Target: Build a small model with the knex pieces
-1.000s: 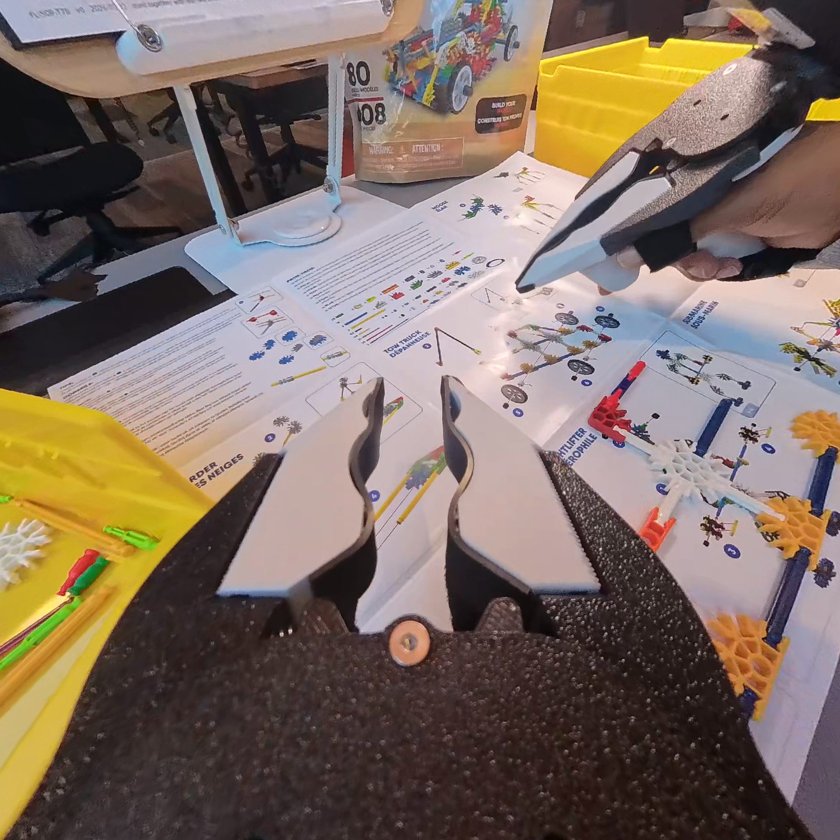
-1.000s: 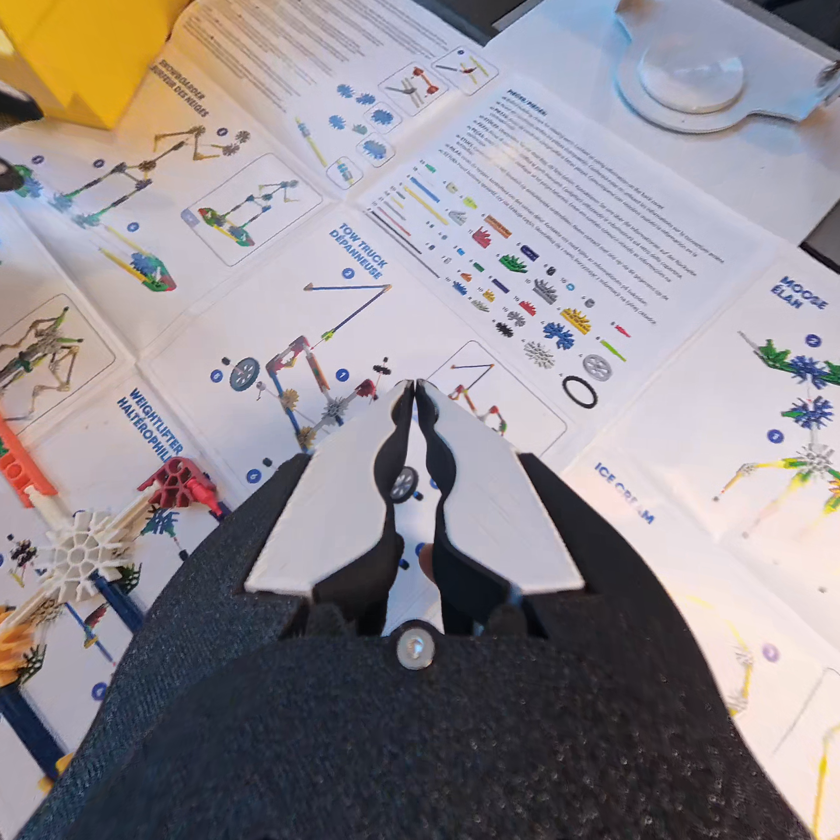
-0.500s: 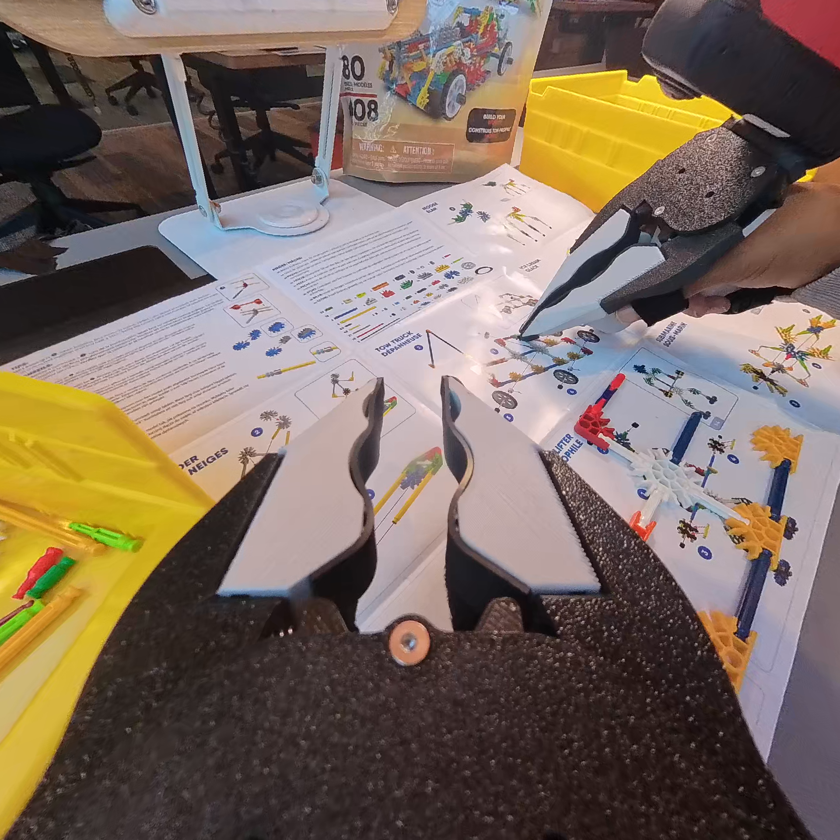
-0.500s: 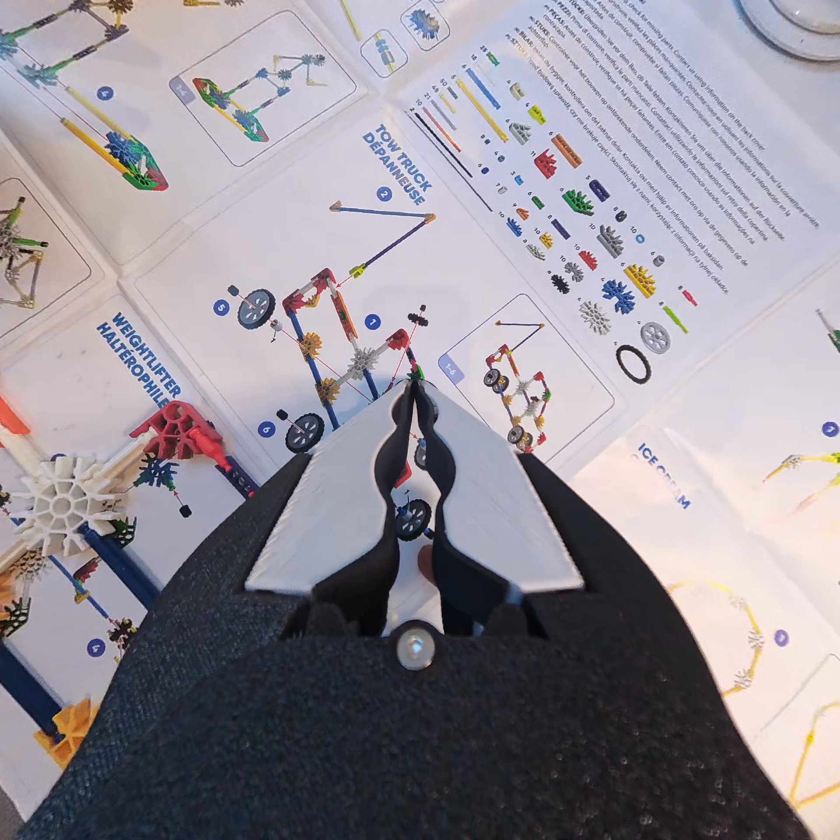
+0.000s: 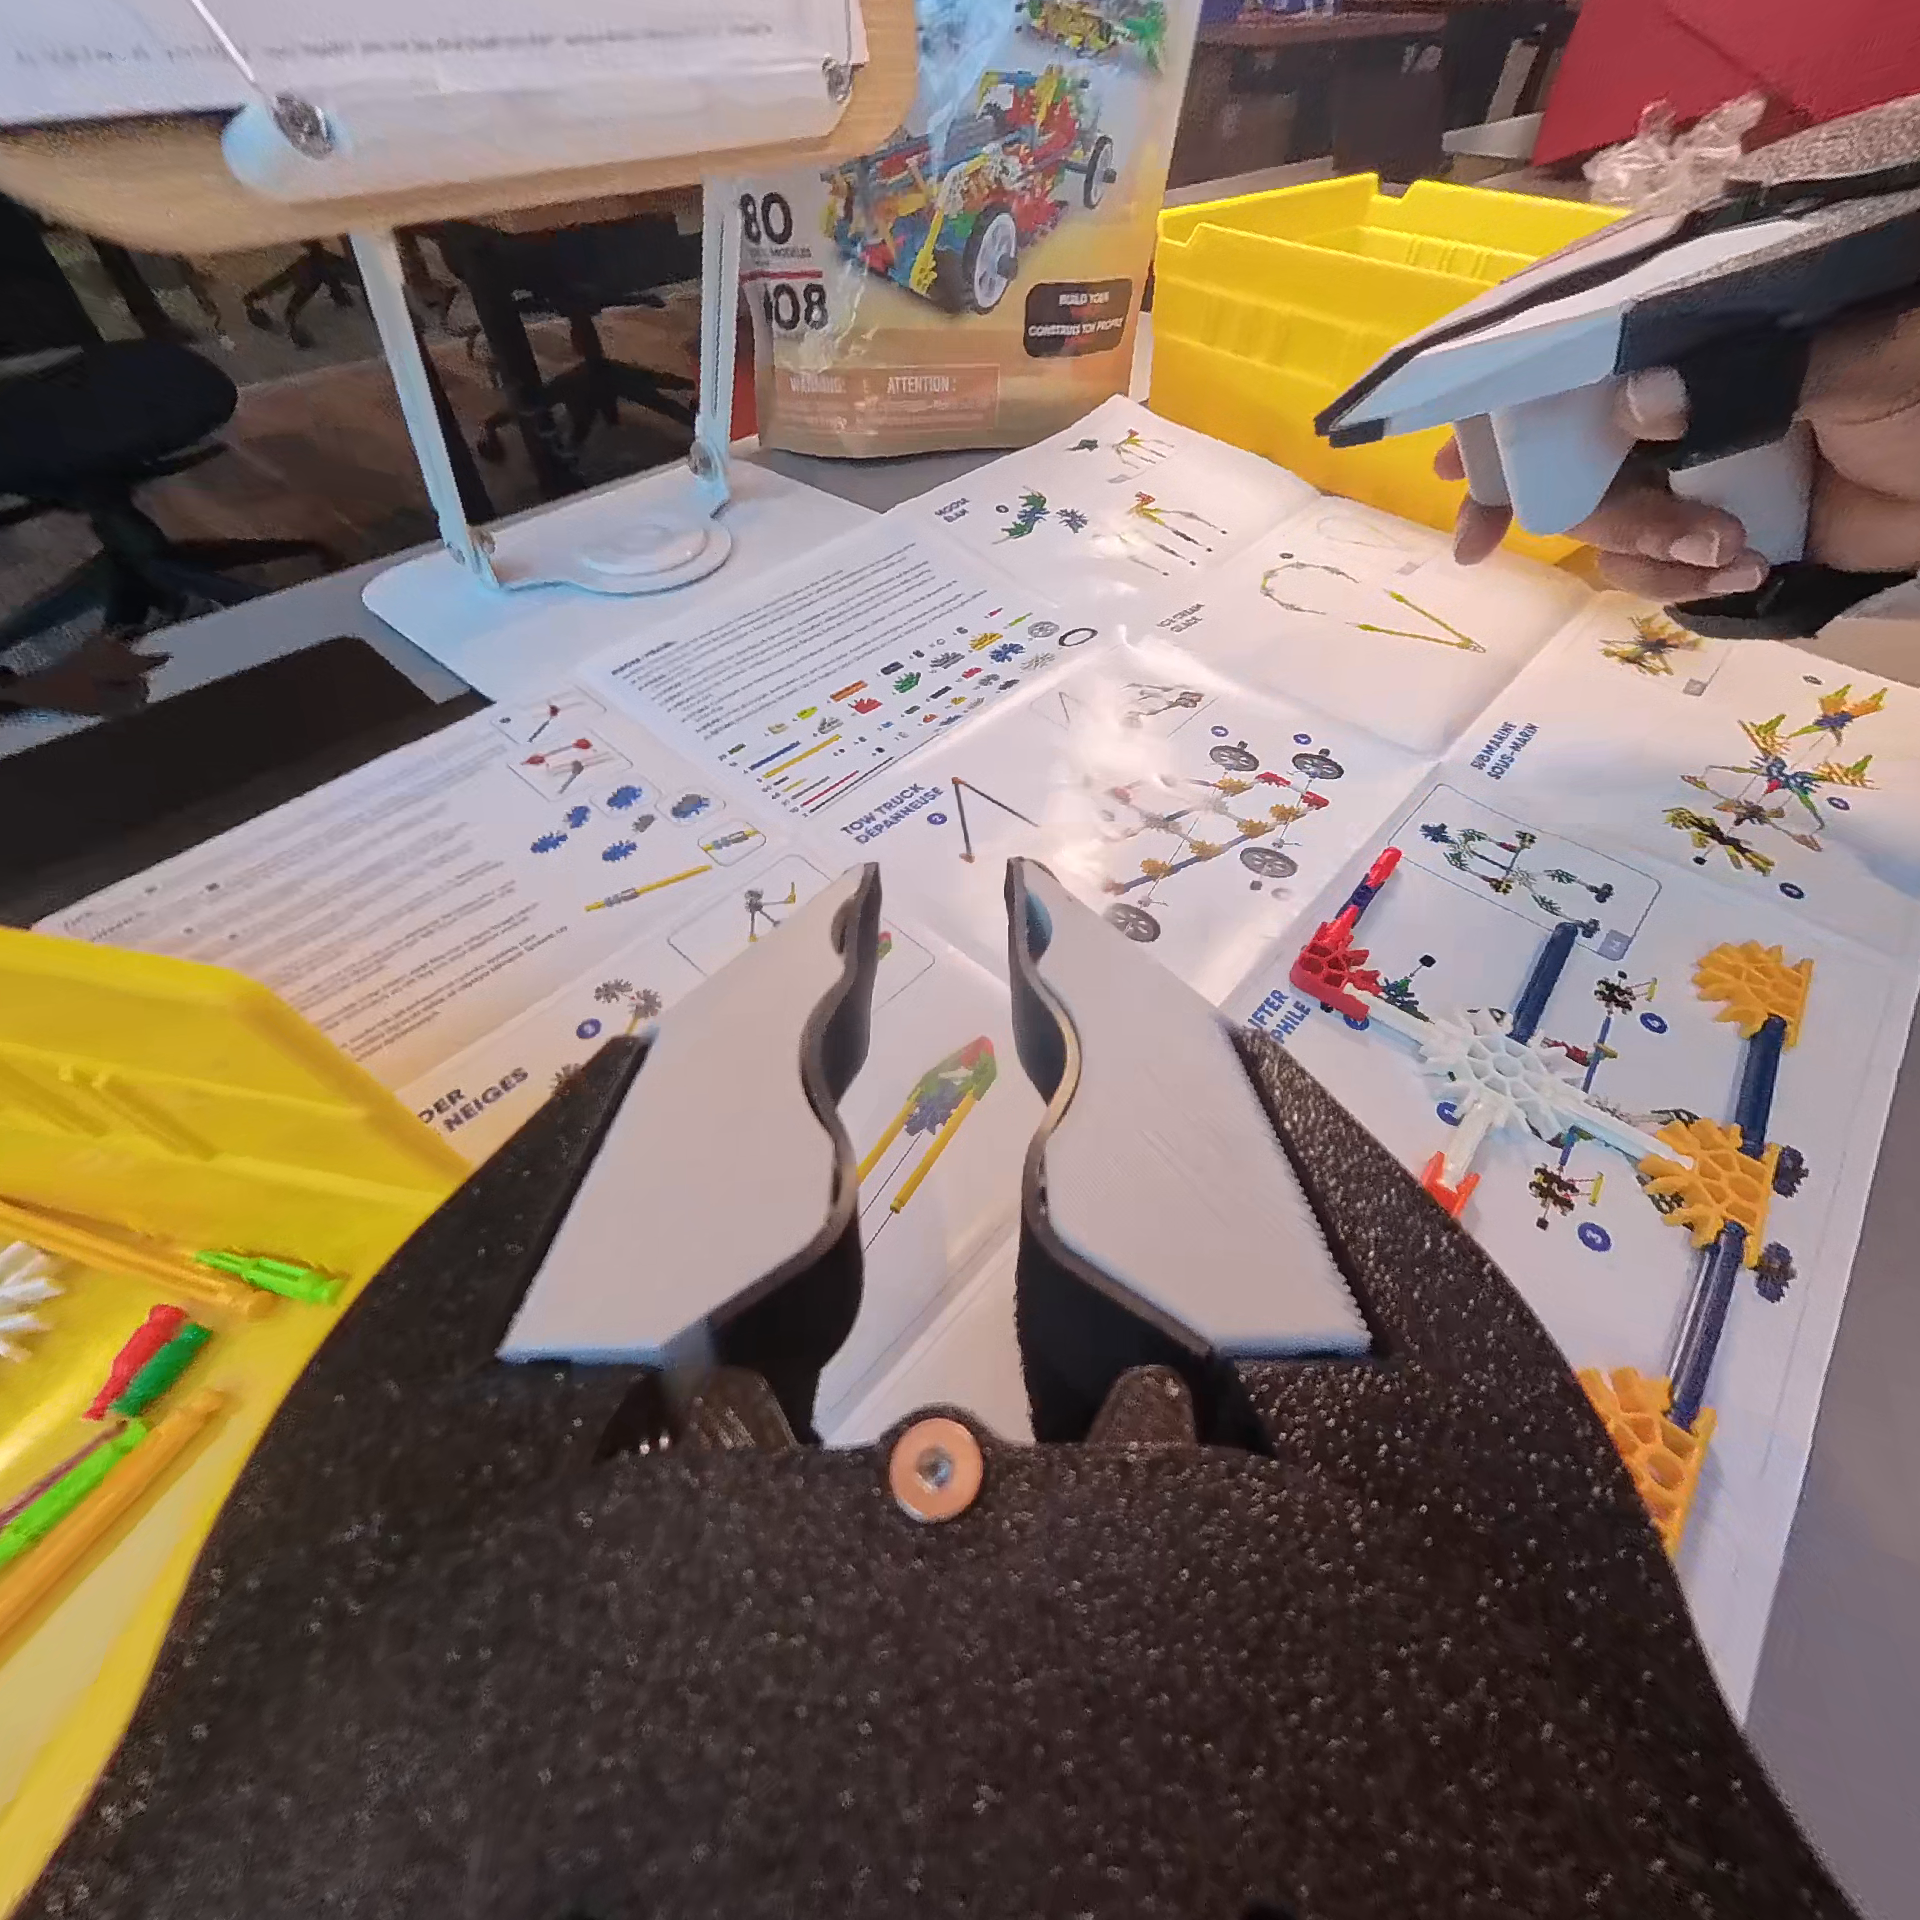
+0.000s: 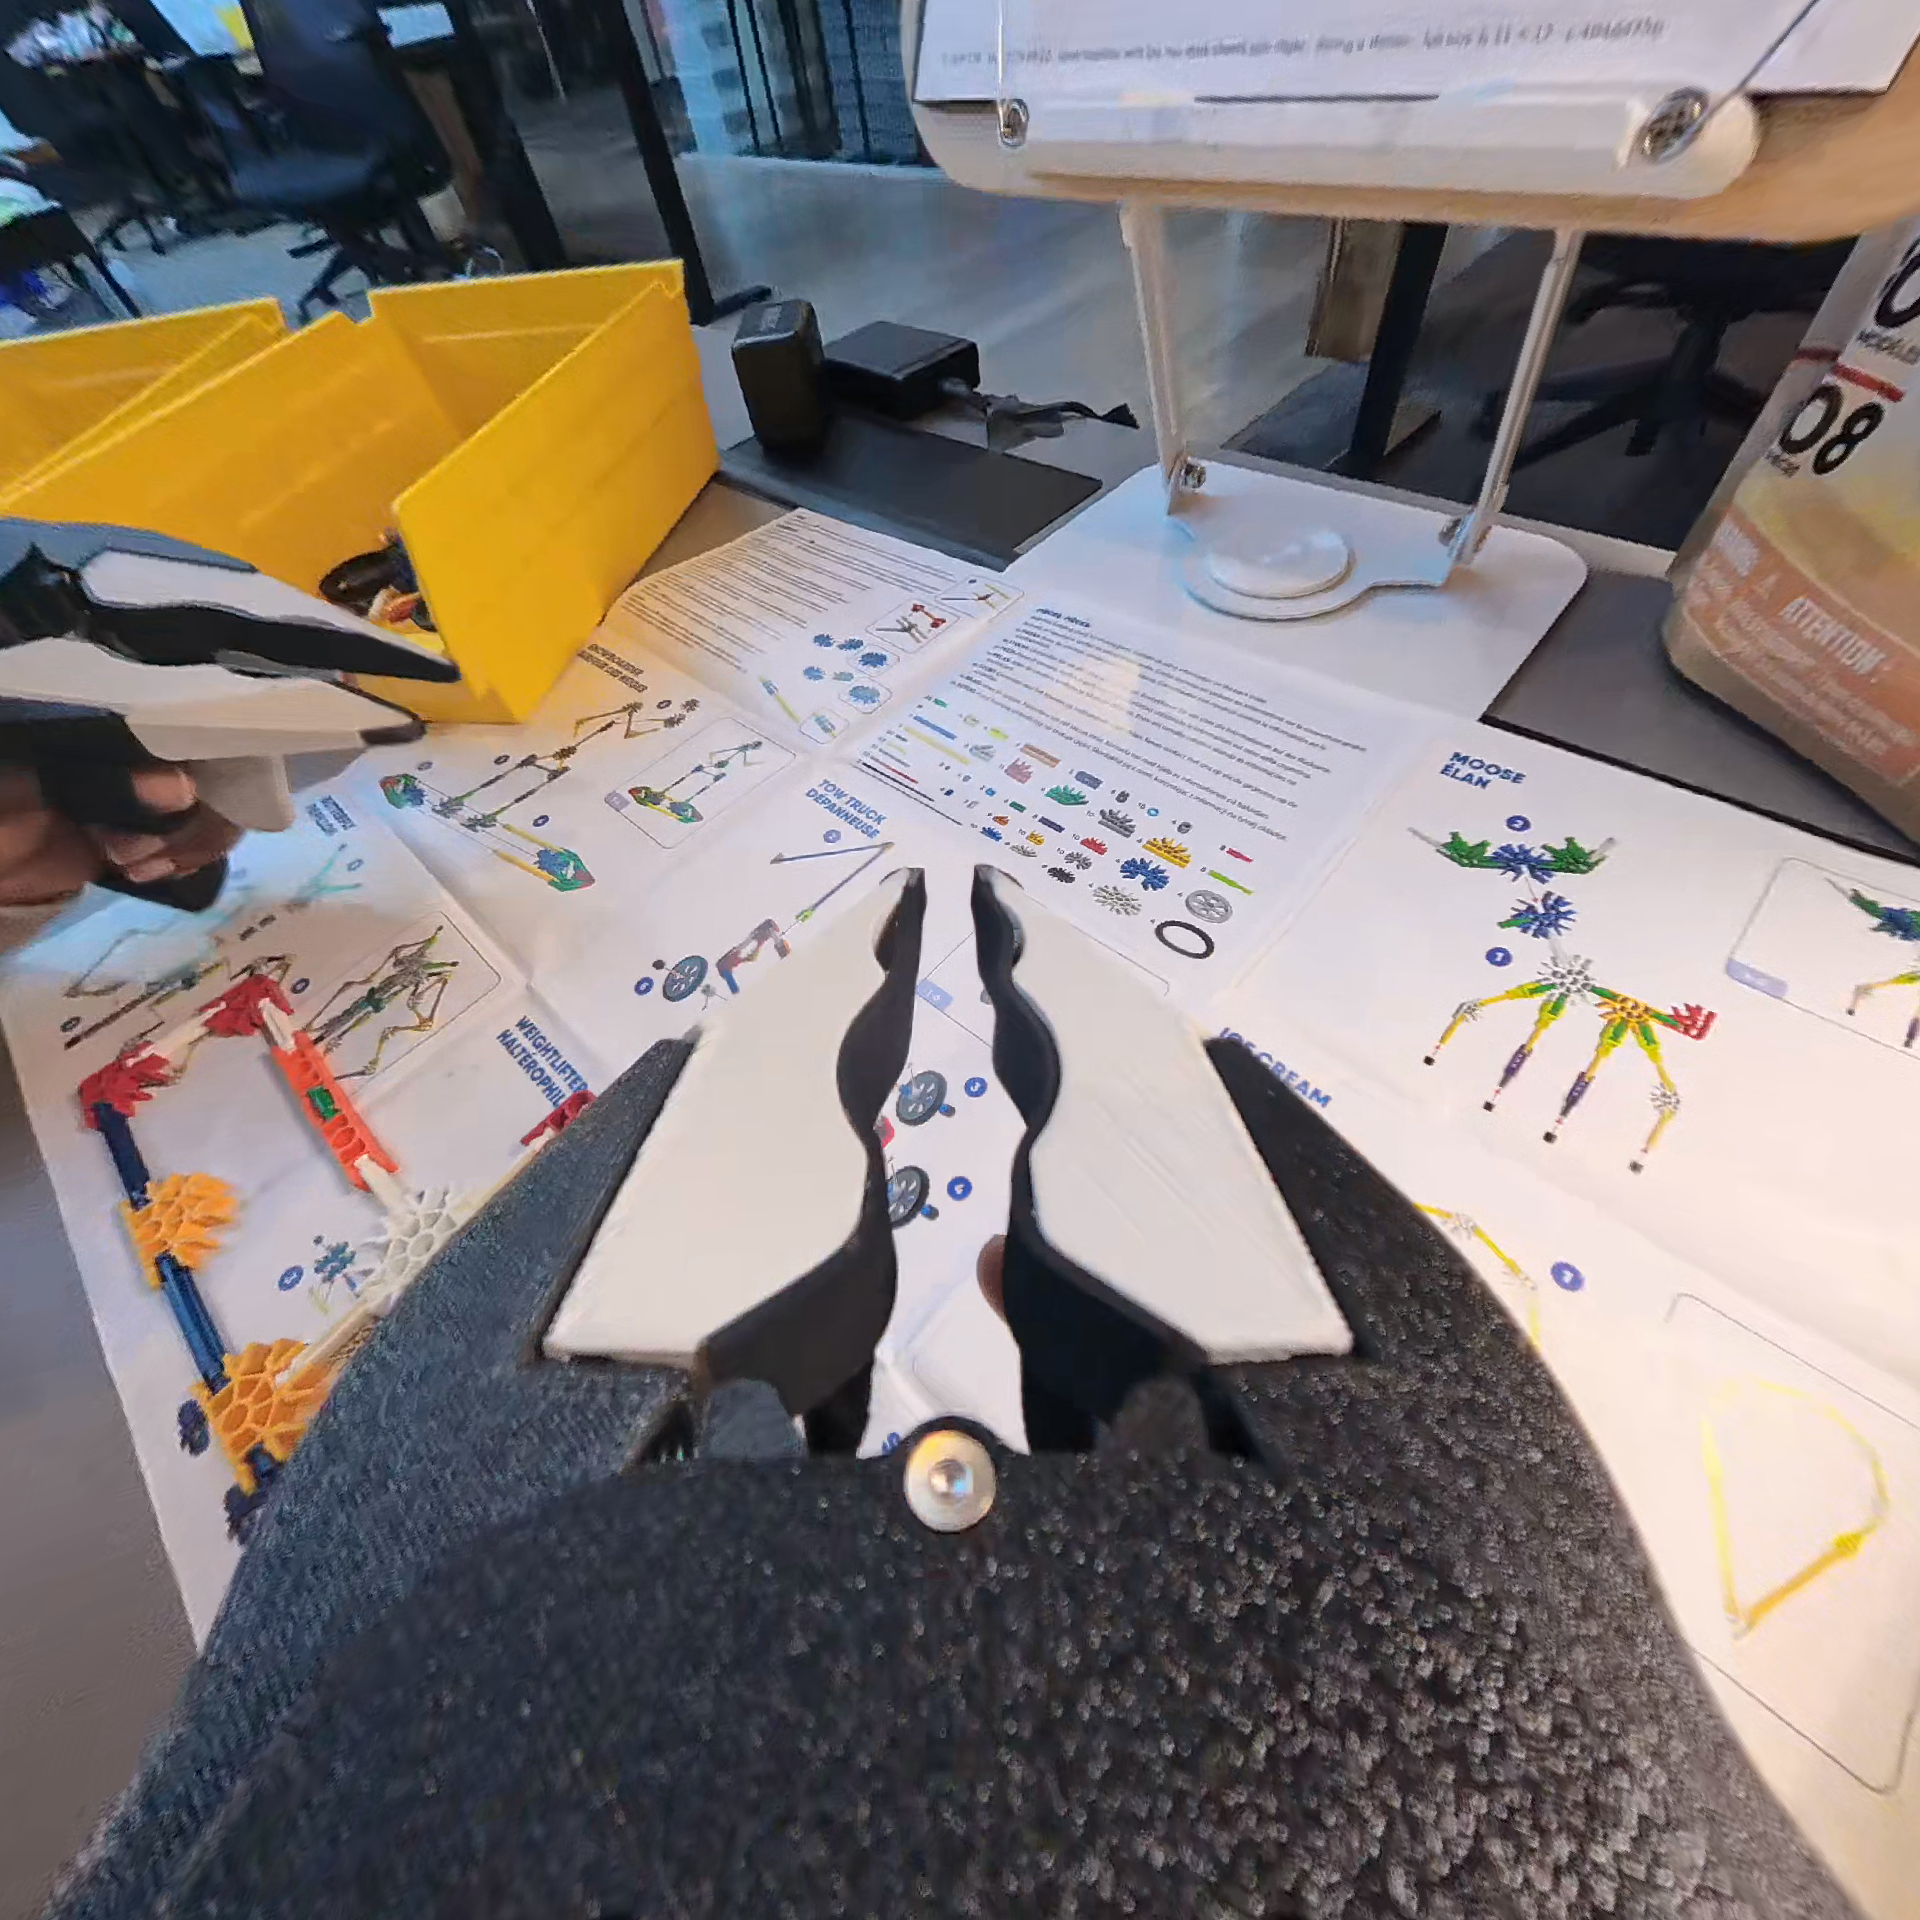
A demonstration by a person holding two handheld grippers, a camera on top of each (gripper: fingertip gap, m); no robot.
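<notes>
My left gripper [image 5: 940, 873] is open and empty, hovering over a large printed instruction sheet [image 5: 935, 644]. It also shows in the right wrist view [image 6: 426, 701], in front of a yellow bin. My right gripper [image 6: 948, 878] is empty, its jaws parted only a little, raised above the sheet [image 6: 1143, 727]. It shows in the left wrist view [image 5: 1340, 421], held by a hand. A partly built toy frame lies on the sheet's right part: a white snowflake connector [image 5: 1501, 1070] [image 6: 421, 1231], red and orange connectors and blue rods. Neither gripper touches it.
A yellow bin [image 5: 156, 1039] with green, red and orange rods sits at my left. More yellow bins [image 5: 1299, 312] [image 6: 540, 468] stand at the back. A toy kit bag [image 5: 935, 260] and a white stand base [image 5: 582, 582] are behind the sheet. Black devices [image 6: 894, 364] lie beyond. The left gripper's tips are roughly 20 centimeters from the right gripper's. The white snowflake connector [image 6: 421, 1231] sits 15 centimeters or so from the ends of my left fingers. It is also in sight in the left wrist view [image 5: 1497, 1086].
The right gripper rose off the sheet, tilted up toward level, and its jaws went from shut to slightly parted. The left gripper stayed open and barely moved.
</notes>
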